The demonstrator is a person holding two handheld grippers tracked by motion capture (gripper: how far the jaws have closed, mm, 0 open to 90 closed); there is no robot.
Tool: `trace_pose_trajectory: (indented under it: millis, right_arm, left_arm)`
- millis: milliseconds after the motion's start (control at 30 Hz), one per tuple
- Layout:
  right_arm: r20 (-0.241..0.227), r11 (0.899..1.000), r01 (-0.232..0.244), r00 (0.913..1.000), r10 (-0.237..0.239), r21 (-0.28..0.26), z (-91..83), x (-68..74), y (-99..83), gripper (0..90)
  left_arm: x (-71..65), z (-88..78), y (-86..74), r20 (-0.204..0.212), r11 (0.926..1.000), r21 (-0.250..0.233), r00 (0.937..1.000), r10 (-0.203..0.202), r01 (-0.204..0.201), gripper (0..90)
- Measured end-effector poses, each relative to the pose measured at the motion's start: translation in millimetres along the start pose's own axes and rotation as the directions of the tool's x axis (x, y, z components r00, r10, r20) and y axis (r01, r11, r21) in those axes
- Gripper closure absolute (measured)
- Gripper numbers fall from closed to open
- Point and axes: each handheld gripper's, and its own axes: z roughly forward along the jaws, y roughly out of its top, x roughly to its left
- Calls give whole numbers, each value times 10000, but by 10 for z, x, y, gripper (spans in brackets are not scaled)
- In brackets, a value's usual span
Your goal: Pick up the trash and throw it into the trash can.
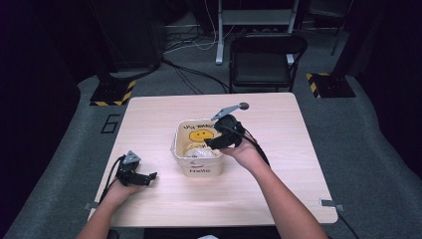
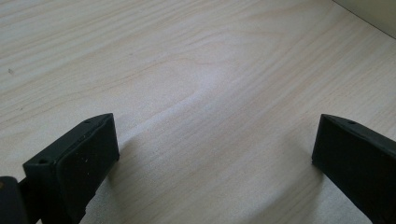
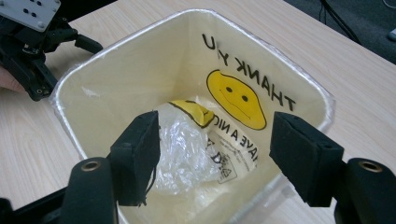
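The right gripper [image 1: 211, 143] hangs over the open mouth of the small bin [image 1: 175, 149], which stands near the middle of the table [image 1: 278, 164] and is lined with a cream plastic bag [image 3: 140, 65] printed with a yellow smiley and "THANK YOU". Its jaws stand apart with nothing between the pads; in the right gripper view they frame the bin's inside, and straight below and ahead of them lies a crumpled clear wrapper [image 3: 184, 151] on the bottom of the liner, just beside the smiley print. So the thing lies down and slightly forward from this gripper, inside the walls, and any reach for it has to go downward through the rim. The wrapper looks bunched with no clear long axis, though the glare on the film makes that hard to judge. The right hand is plainly the nearer one. The left gripper [image 1: 151, 176] rests low at the table's near left, well apart from the bin, its jaws spread wide over bare wood and holding nothing. What could hinder the reach is the liner itself: its loose film covers the rim and walls close to the jaws, so a closing pinch might catch the bag along with the wrapper. A black folding chair [image 1: 266, 62] stands beyond the table, clear of the work.
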Motion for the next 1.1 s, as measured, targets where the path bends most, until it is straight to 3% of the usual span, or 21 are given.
trace_pose_trajectory:
  millis: [267, 400, 667, 1100]
  right_arm:
    - [296, 9990, -424, 9986, 428, -147, -143, -128, -133, 324]
    - [539, 9989, -411, 9976, 424, -236, -242, -193, -242, 324]
    - [968, 9957, -820, 9916, 858, -426, -438, -317, -504, 324]
    - [1697, 9926, -1042, 9789, 1135, -626, -516, -376, -918, 324]
  left_arm:
    - [-5, -2, -9, -18, 10000, -39, 10000, -10, 10, 3]
    - [-5, 0, -10, -5, 10000, -62, 10000, -15, 15, 3]
    - [-6, -1, -9, -21, 10000, -52, 10000, -27, 27, 3]
    - [-6, 1, -9, -34, 10000, -79, 10000, -15, 15, 3]
